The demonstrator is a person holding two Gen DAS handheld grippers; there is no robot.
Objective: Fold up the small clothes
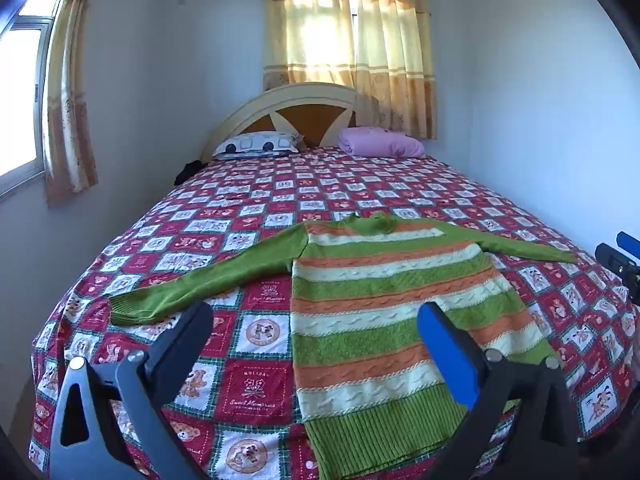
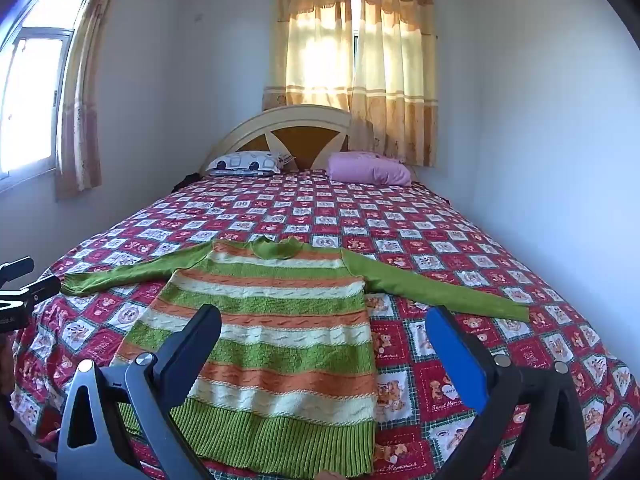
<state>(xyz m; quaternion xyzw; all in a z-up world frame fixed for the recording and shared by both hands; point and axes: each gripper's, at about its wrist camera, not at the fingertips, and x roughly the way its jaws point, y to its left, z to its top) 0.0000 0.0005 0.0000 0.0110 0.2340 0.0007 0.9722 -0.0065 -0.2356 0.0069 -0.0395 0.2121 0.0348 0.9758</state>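
Note:
A small knitted sweater [image 1: 372,304] with green, orange and cream stripes lies flat on the bed [image 1: 256,208], collar toward the headboard, hem at the near edge, both green sleeves spread out sideways. My left gripper [image 1: 316,320] hovers open above the hem's left part, nothing between its fingers. In the right wrist view the same sweater [image 2: 272,320] lies spread out, and my right gripper [image 2: 324,324] stands open over its right side near the hem, holding nothing. The right gripper [image 1: 618,260] shows at the left view's right edge, and the left gripper [image 2: 18,292] at the right view's left edge.
The bed has a red checked bear-print cover [image 2: 440,240], a patterned pillow [image 2: 248,162] and a pink pillow [image 2: 368,170] by the cream headboard [image 2: 288,128]. Walls stand close on both sides. Curtained windows [image 2: 356,52] are behind and to the left.

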